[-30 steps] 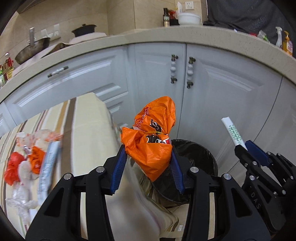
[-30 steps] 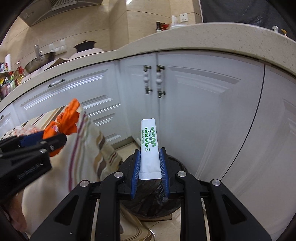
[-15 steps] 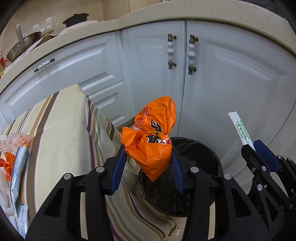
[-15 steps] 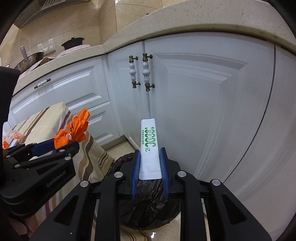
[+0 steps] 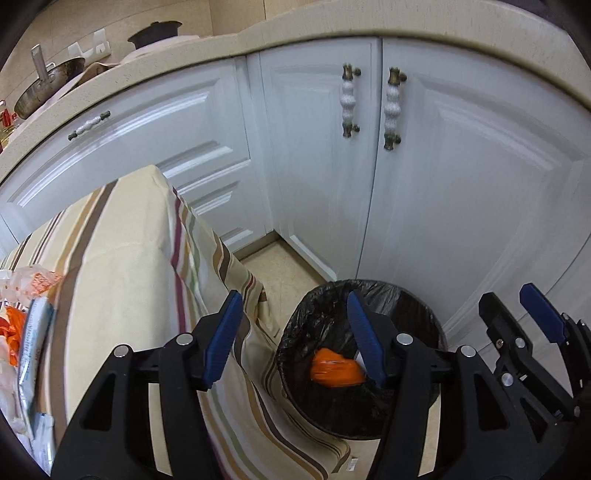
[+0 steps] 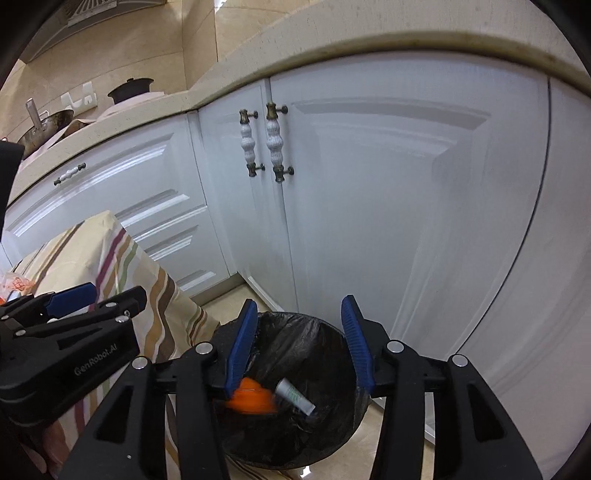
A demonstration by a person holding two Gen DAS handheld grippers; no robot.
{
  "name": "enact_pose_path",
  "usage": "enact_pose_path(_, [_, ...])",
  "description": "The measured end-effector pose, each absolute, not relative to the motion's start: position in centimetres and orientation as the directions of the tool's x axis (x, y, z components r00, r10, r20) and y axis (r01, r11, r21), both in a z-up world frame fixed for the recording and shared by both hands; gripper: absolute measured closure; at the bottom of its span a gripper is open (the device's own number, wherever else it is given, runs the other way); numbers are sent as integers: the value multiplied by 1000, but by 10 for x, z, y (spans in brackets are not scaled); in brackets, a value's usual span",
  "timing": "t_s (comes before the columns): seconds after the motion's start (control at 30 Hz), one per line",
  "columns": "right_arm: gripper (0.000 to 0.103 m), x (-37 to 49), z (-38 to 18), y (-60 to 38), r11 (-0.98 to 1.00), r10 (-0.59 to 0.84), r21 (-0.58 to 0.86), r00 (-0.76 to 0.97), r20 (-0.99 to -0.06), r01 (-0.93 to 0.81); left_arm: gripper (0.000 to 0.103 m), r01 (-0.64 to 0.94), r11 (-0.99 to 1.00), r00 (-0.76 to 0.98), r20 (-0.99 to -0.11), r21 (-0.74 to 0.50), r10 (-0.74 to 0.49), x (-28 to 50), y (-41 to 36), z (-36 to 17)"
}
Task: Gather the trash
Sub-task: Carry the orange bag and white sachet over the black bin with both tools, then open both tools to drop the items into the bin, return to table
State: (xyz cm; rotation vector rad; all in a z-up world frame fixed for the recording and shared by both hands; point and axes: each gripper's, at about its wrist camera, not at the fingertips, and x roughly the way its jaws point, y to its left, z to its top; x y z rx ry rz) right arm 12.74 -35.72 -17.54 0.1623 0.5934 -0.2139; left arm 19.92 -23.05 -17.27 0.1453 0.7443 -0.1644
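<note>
While both tools hang over the black-lined bin (image 6: 295,387), the left gripper (image 5: 295,332) and right gripper (image 6: 301,339) have just been opening; jaws now stand apart, nothing between the blue pads, nothing touched. Orange bag (image 5: 336,369) lies down inside the bin liner. Right wrist view alone shows the white tube (image 6: 295,397) lying tilted in the bin just right of the orange bag, touching or nearly so. Left wrist view alone shows more wrappers (image 5: 29,332) on the striped tablecloth (image 5: 122,258) at left. Farther off, white cabinet doors (image 6: 369,184) under a speckled counter (image 5: 295,29), a pan (image 5: 48,96) far left.
</note>
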Motion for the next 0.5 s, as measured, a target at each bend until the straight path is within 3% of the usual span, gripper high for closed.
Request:
enact_pose_path(0.3, [51,97,-138,-321,976,-120,90,838,-532,197,38,159,986,765,-637,52,-90,158,-174,-128])
enact_pose_path(0.5, [49,77,-121,-276,989,-28,112,854,-520,100,34,55,997,784,-621,61,-5,120,-103,-112])
